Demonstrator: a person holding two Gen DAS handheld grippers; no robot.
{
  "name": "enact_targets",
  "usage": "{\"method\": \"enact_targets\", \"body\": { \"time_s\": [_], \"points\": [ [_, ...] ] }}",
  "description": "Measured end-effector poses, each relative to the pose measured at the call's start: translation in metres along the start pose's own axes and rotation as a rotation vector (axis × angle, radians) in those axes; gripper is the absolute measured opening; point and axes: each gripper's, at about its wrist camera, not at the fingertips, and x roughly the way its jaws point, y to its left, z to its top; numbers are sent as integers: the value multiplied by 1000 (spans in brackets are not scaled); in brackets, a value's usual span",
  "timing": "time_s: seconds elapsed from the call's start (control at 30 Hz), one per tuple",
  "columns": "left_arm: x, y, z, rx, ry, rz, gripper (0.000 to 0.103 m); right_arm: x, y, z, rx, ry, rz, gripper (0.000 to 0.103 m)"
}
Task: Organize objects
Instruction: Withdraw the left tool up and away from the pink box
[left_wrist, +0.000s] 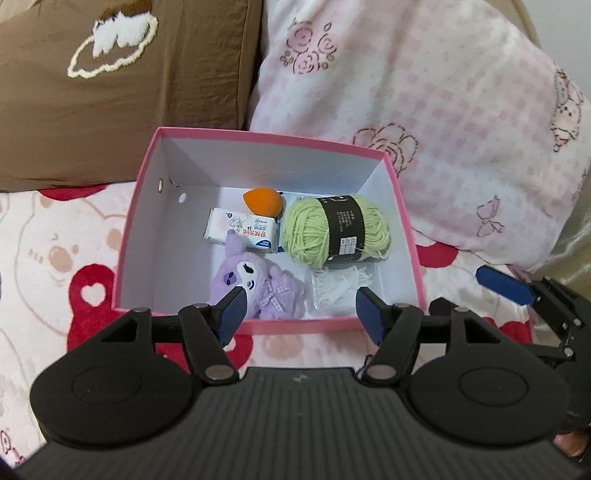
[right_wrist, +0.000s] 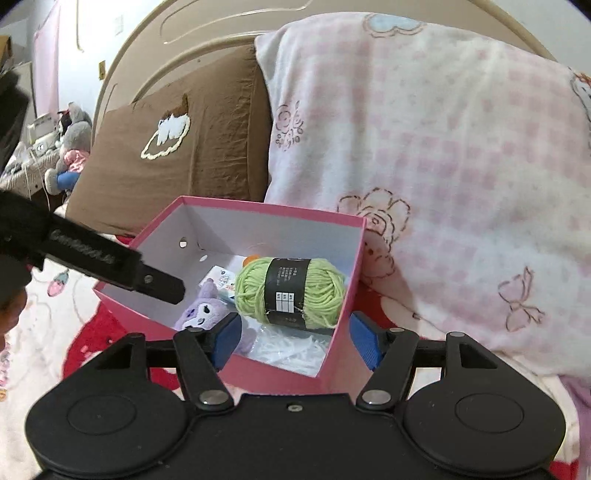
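A brown fabric pillow (left_wrist: 122, 85) with a white embroidered cloud motif sits far left. Beside it on the right lies a fluffy pink-and-white checked blanket (left_wrist: 443, 122) printed with roses. Underneath spreads a pale plush bedspread (left_wrist: 55, 258) with red bear shapes. A curved beige headboard (right_wrist: 207, 40) rises behind, and grey plush toys (right_wrist: 72, 142) sit far left.

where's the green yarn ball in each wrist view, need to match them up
Left wrist view: the green yarn ball lies right of centre, inside the pink box, against its right wall.
Right wrist view: it sits near the middle of the picture, again by the box's right wall.
Shared landmark: the purple plush, to the yarn's lower left in both views.
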Motion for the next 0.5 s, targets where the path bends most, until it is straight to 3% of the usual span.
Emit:
{"method": "enact_targets", "body": {
  "time_s": [0.13, 0.23, 0.4, 0.5],
  "points": [
    [-20, -10, -8, 38, 11, 46, 69, -23, 8, 7, -12, 1, -13, 70],
    [-39, -11, -17, 36, 20, 30, 70, -42, 14, 8, 7, -11, -3, 70],
    [-73, -12, -36, 57, -29, 65, 73, -73, 33, 1, -42, -47, -40, 83],
    [-92, -12, -47, 64, -33, 39, 75, -88, 40, -5, -38, -53, -41, 85]
  ]
}}
